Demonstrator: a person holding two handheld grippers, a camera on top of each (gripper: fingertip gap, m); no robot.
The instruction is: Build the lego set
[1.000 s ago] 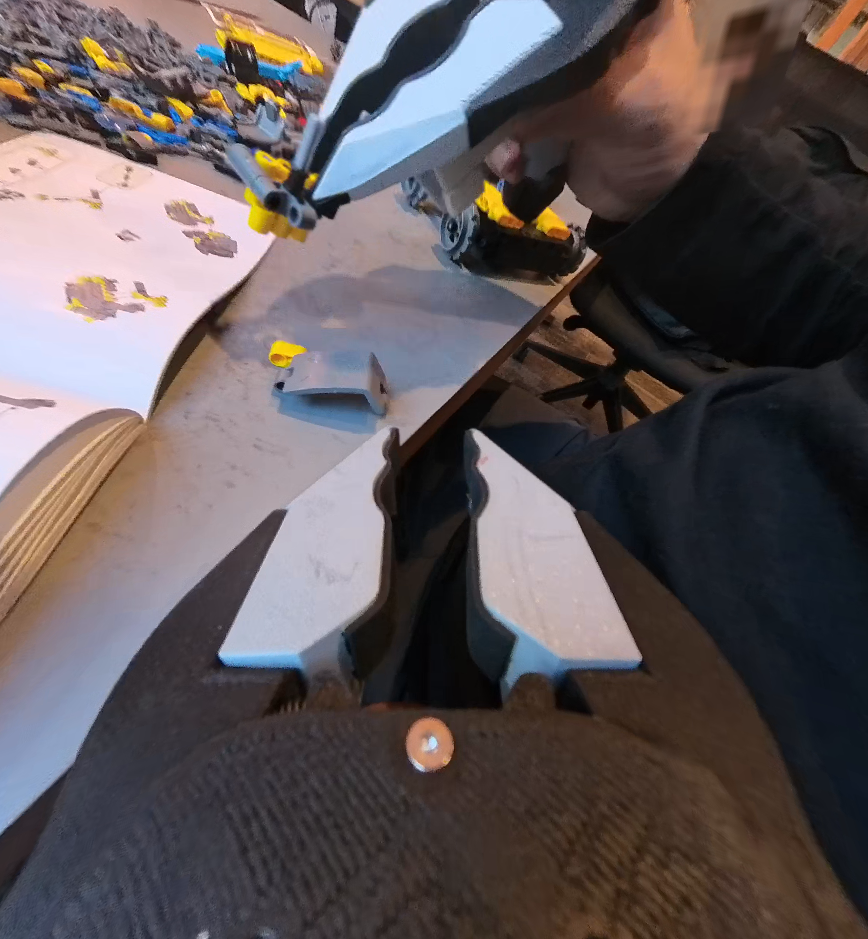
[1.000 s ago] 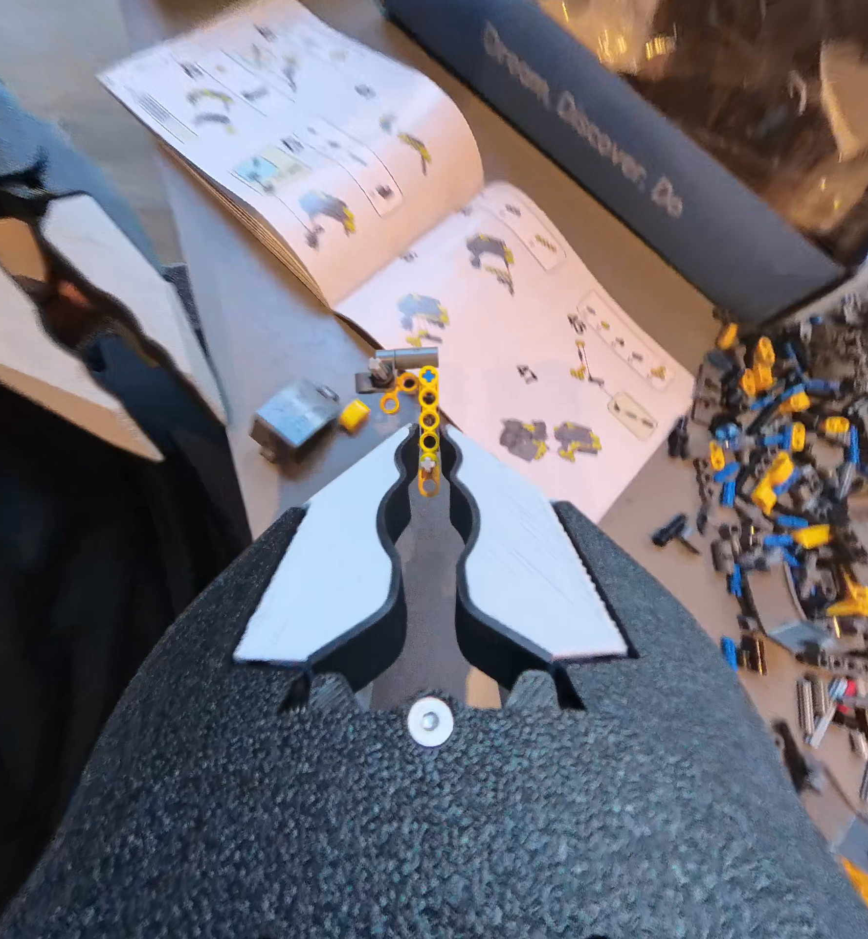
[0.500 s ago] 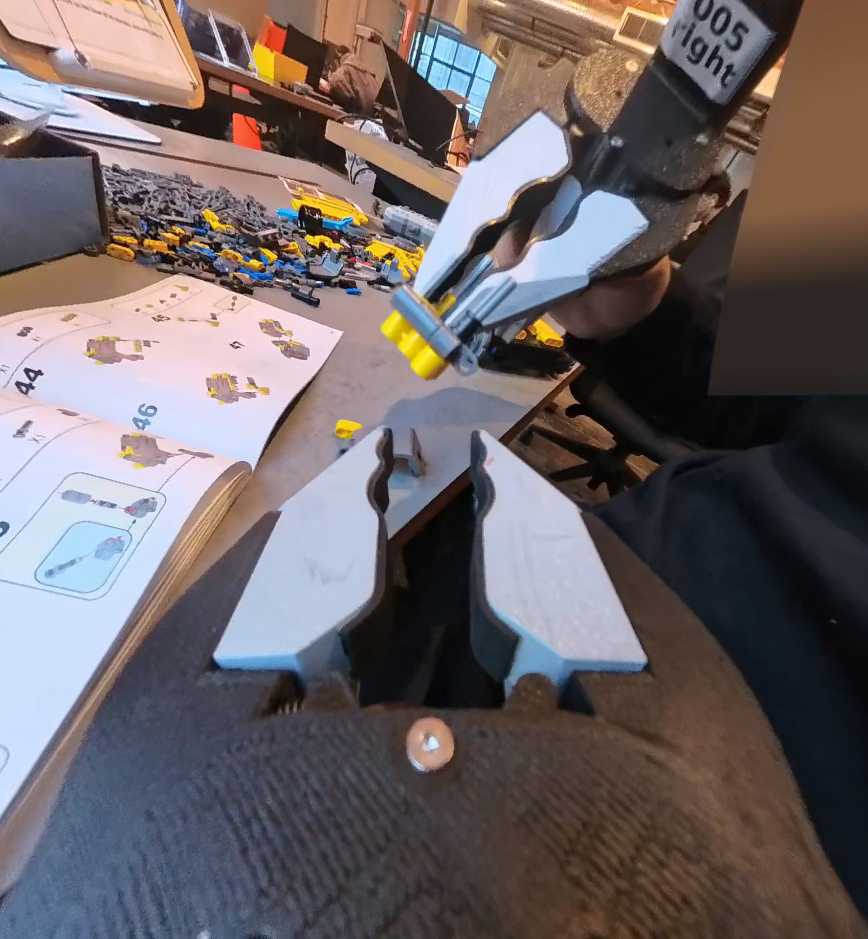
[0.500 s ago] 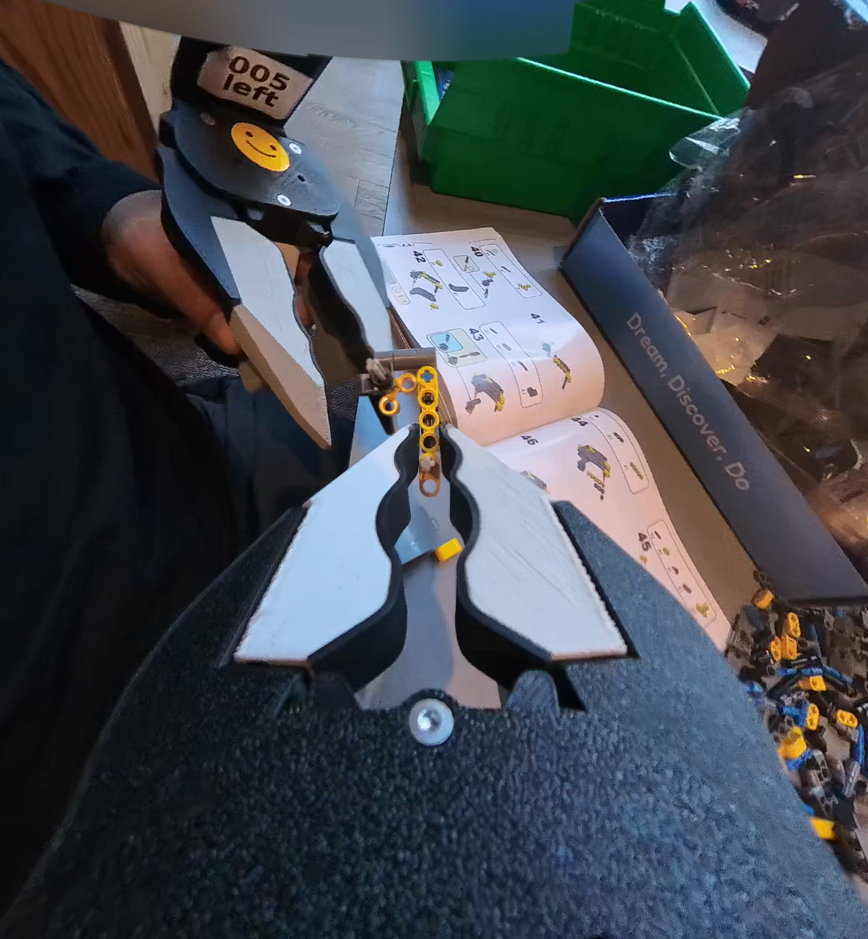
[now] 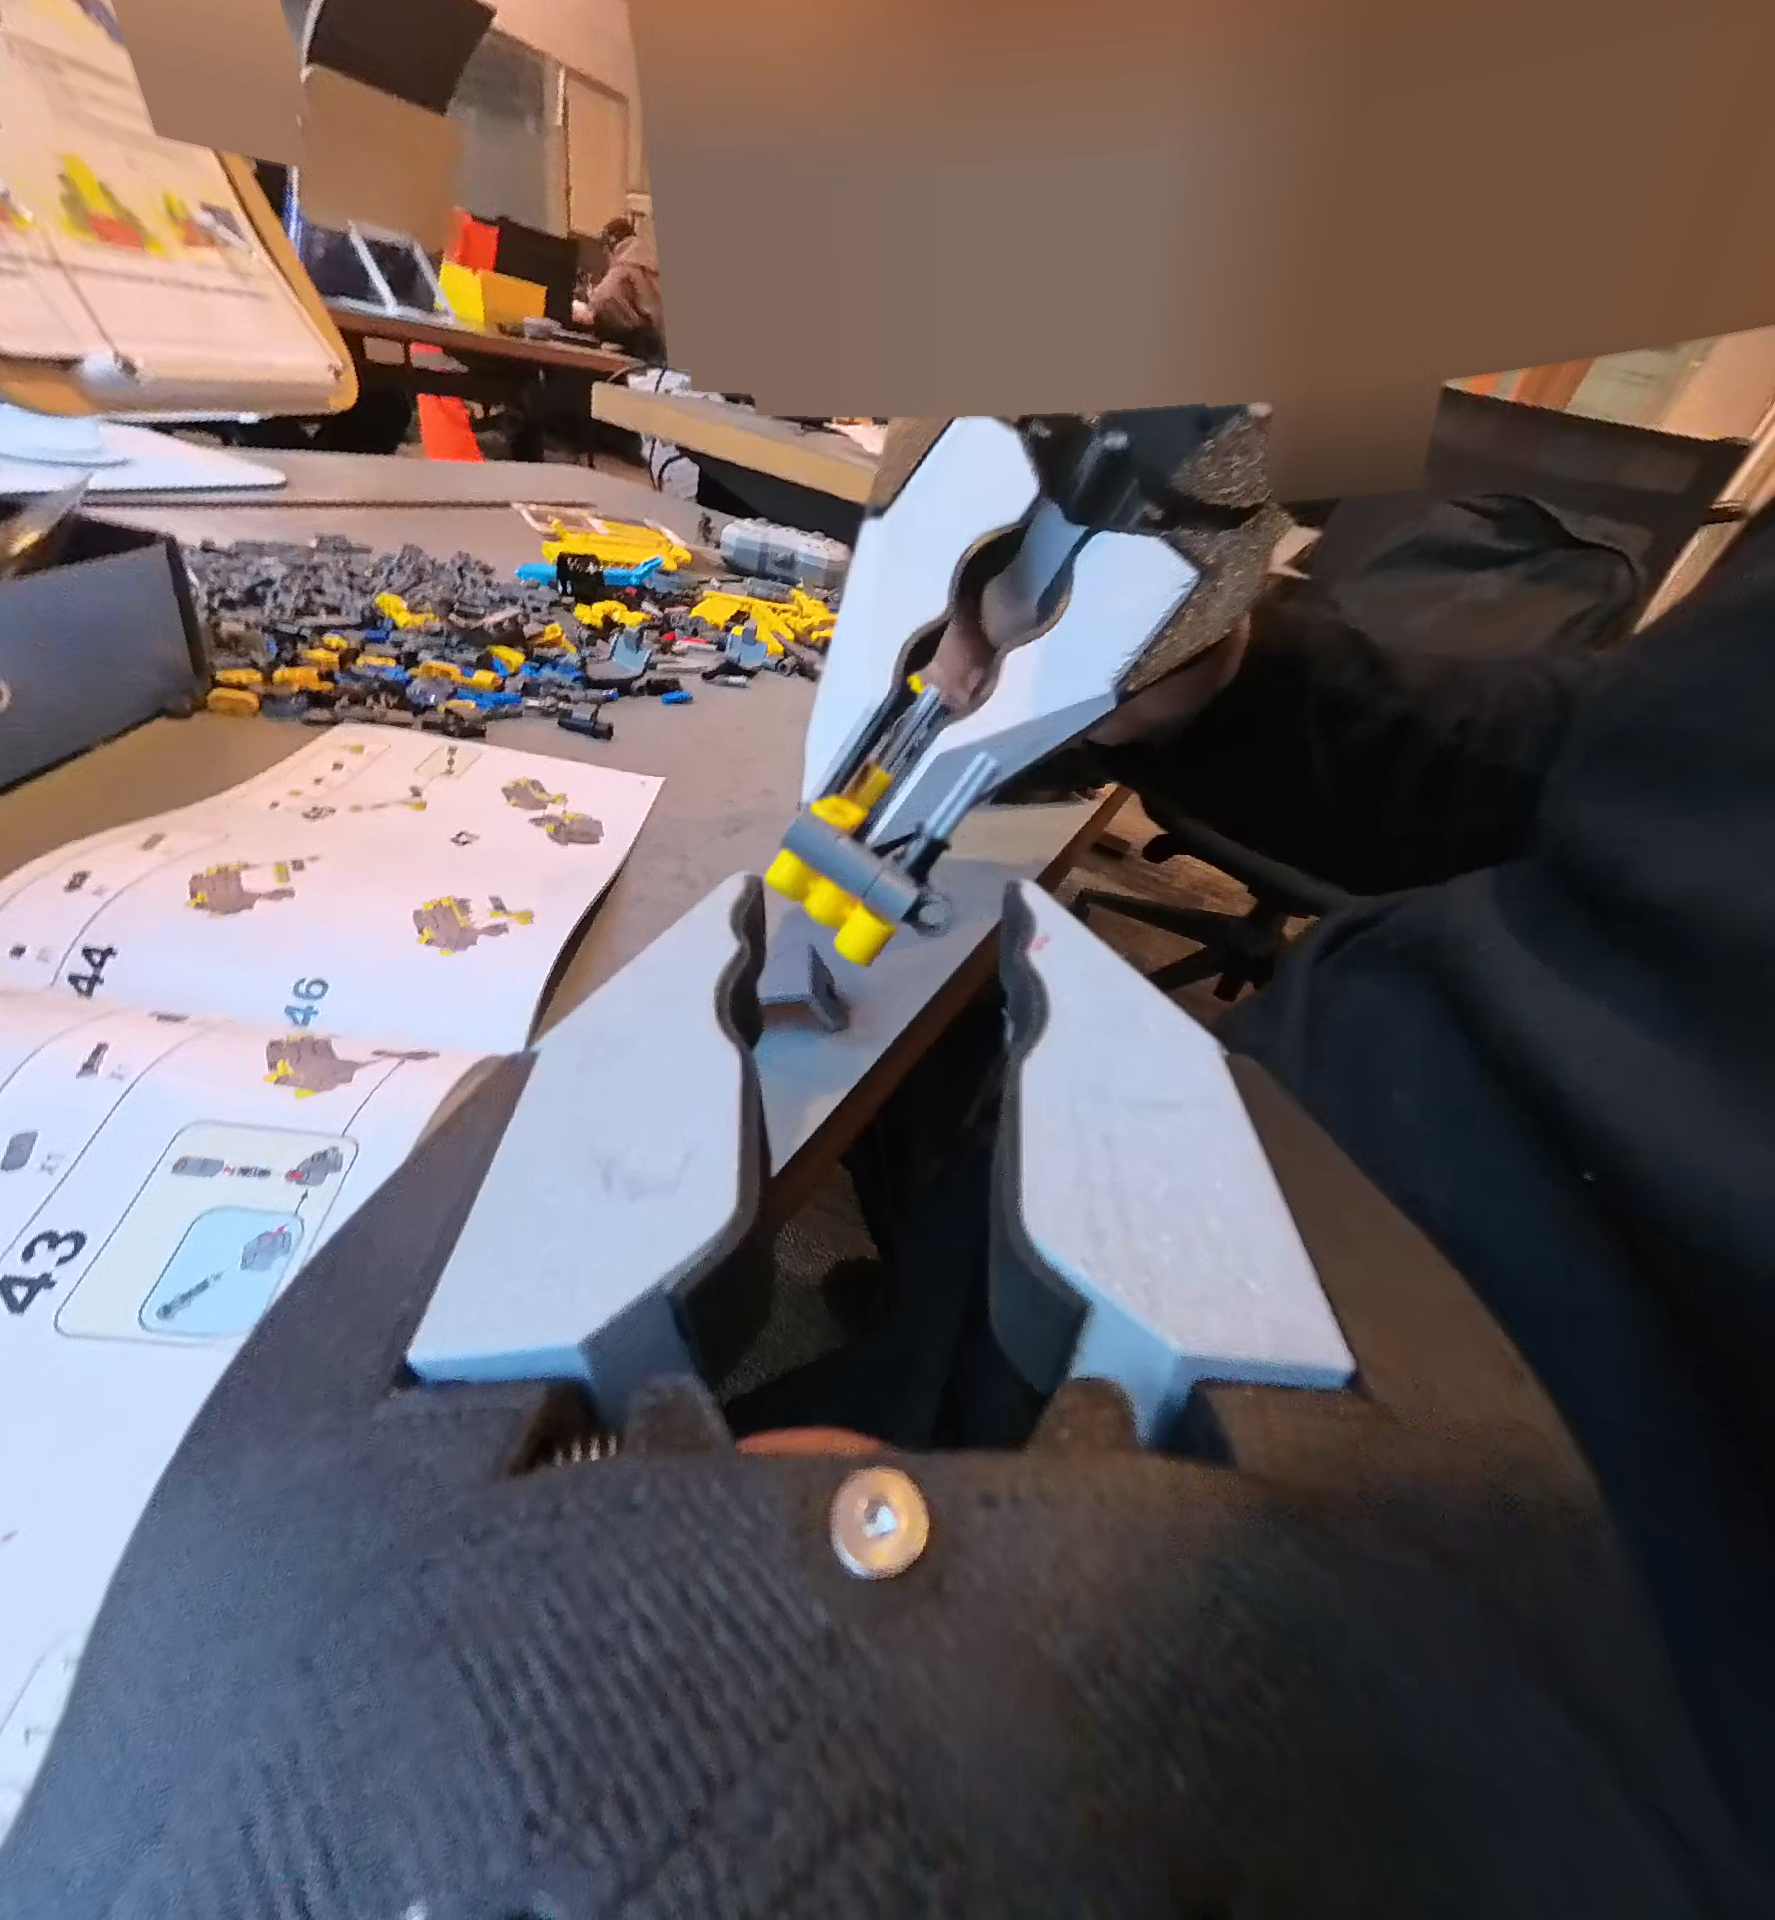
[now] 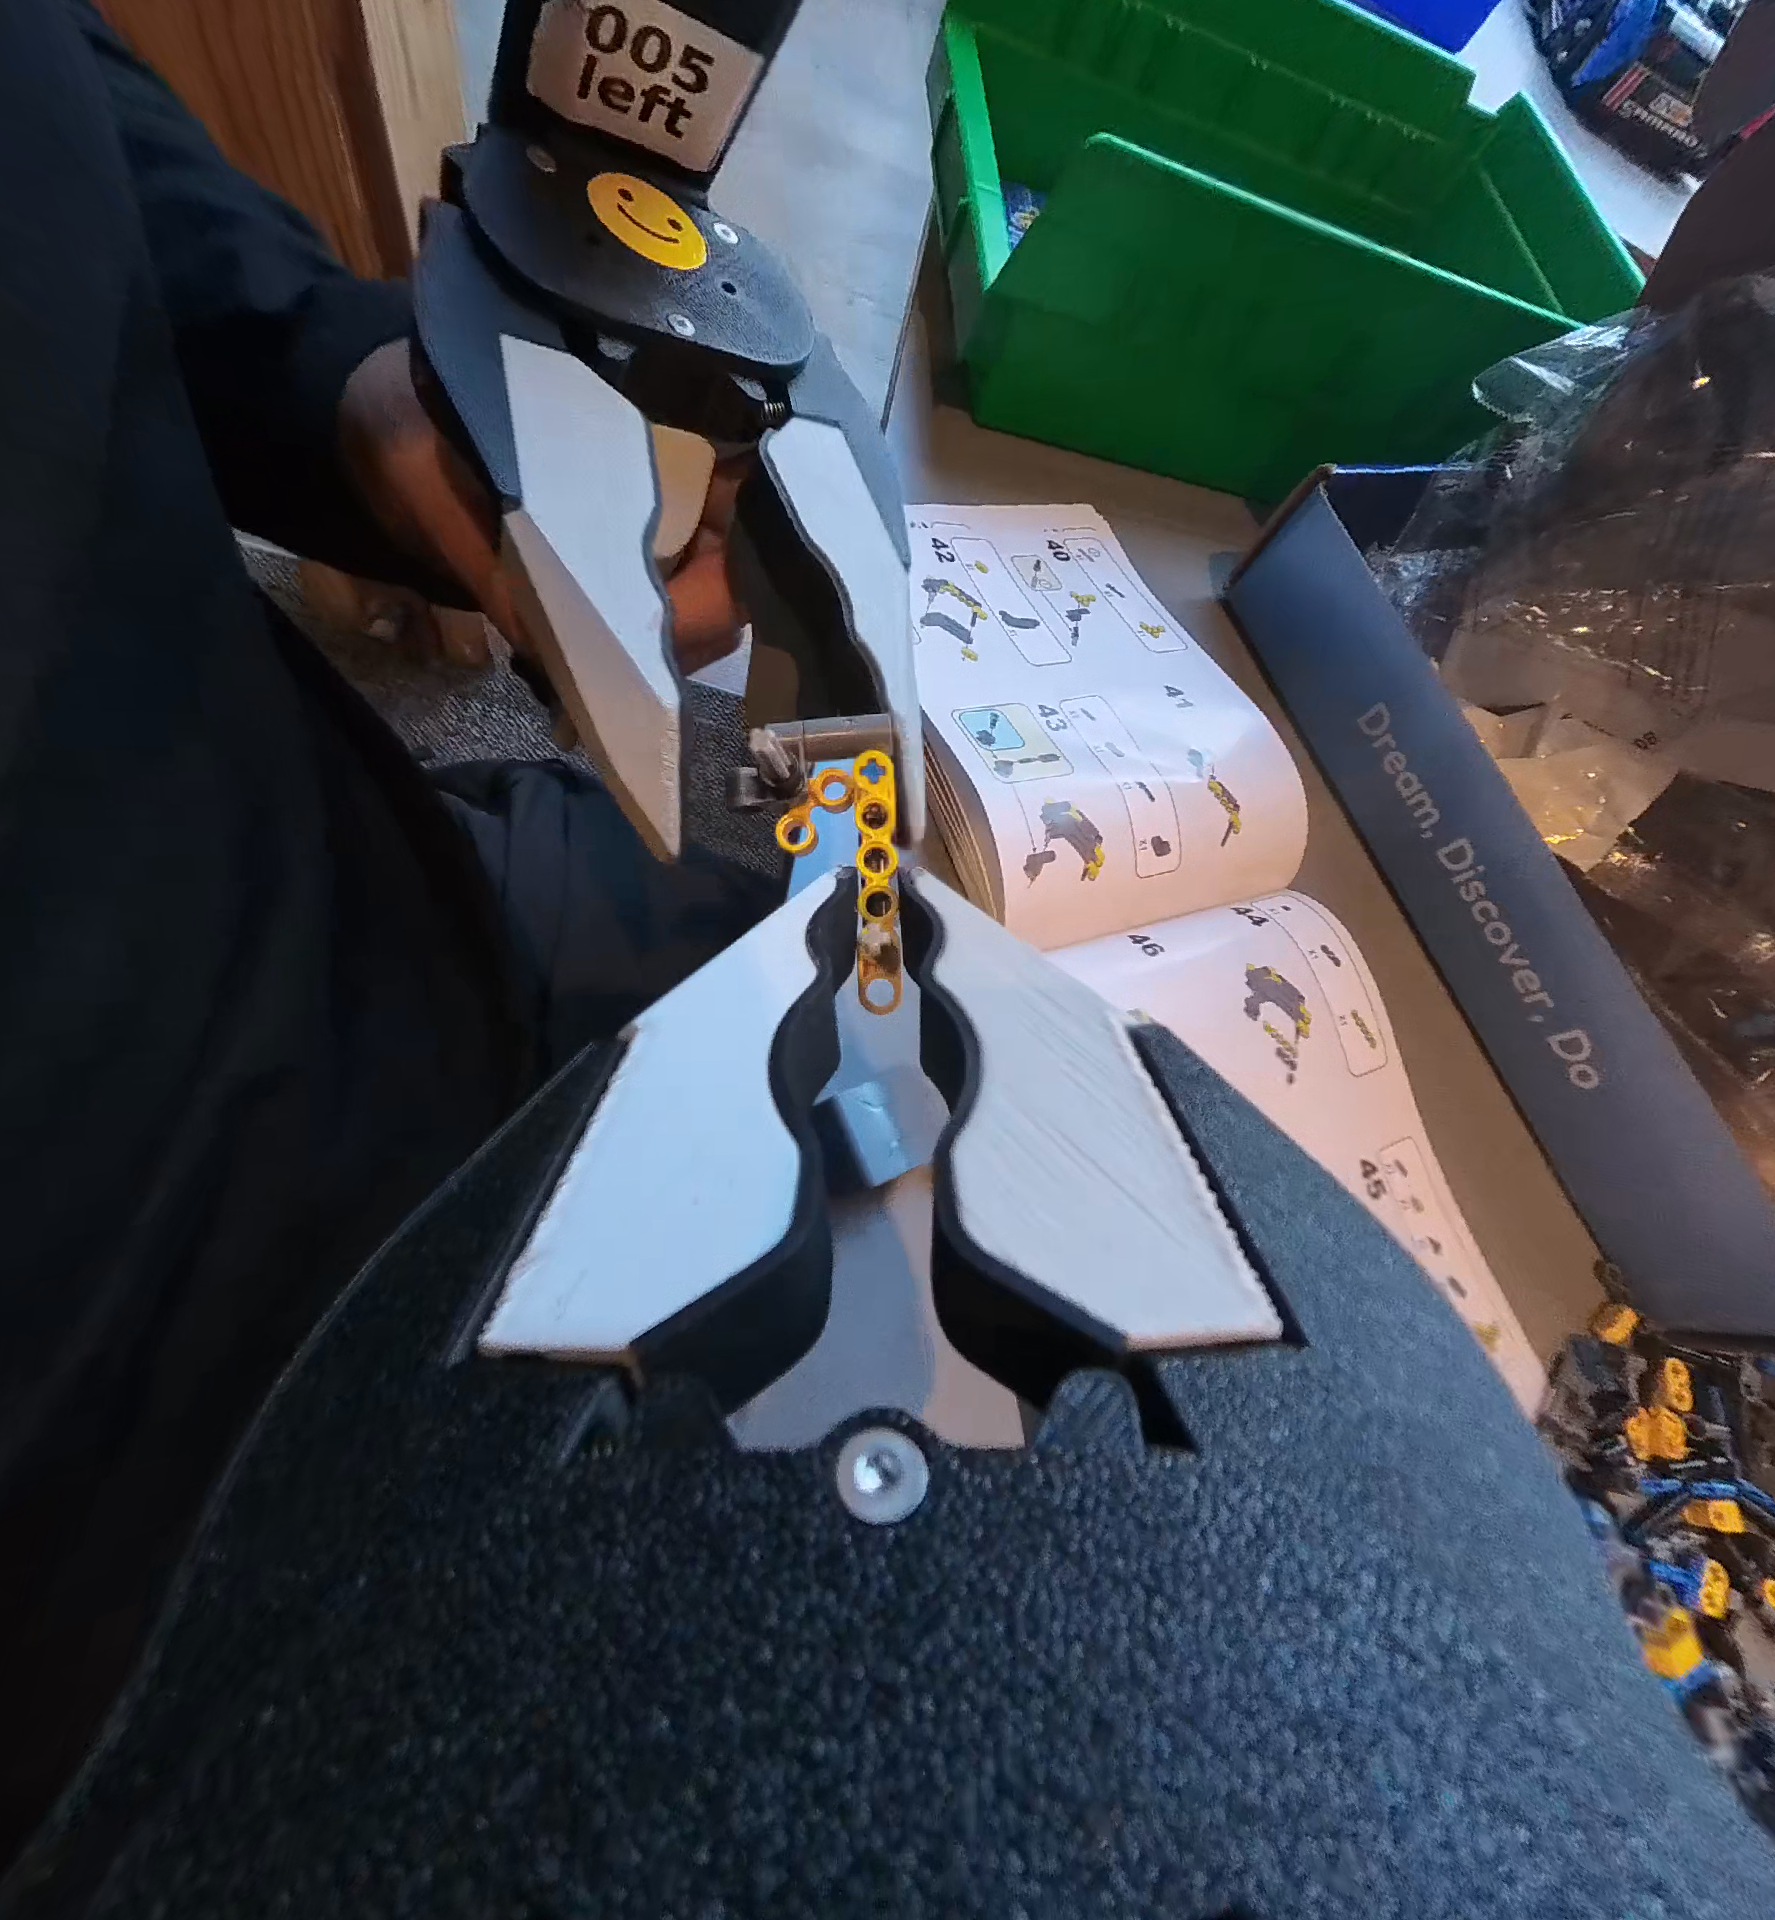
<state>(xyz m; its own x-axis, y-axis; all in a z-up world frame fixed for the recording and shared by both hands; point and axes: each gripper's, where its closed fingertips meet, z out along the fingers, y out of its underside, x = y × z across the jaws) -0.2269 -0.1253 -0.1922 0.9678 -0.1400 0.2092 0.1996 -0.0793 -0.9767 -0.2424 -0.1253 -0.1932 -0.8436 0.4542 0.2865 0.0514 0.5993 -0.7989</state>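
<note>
The right gripper (image 6: 878,883) is pinching a small yellow-and-grey plastic brick assembly (image 6: 867,831) by its yellow holed beam, fingers closed tight on it, holding it up in the air just off the desk's (image 5: 717,769) near edge. The left gripper (image 5: 878,925) is sitting with its fingers spread apart and nothing between them, its tips flanking the far end of that assembly, though I can't tell if they're touching it. A small grey plastic panel piece (image 5: 805,992) is lying on the desk right by the near edge, under the assembly. An open white paper instruction booklet (image 5: 270,966) is lying further in, with a pile of loose grey, yellow and blue plastic pieces (image 5: 467,644) beyond it near the far edge.
</note>
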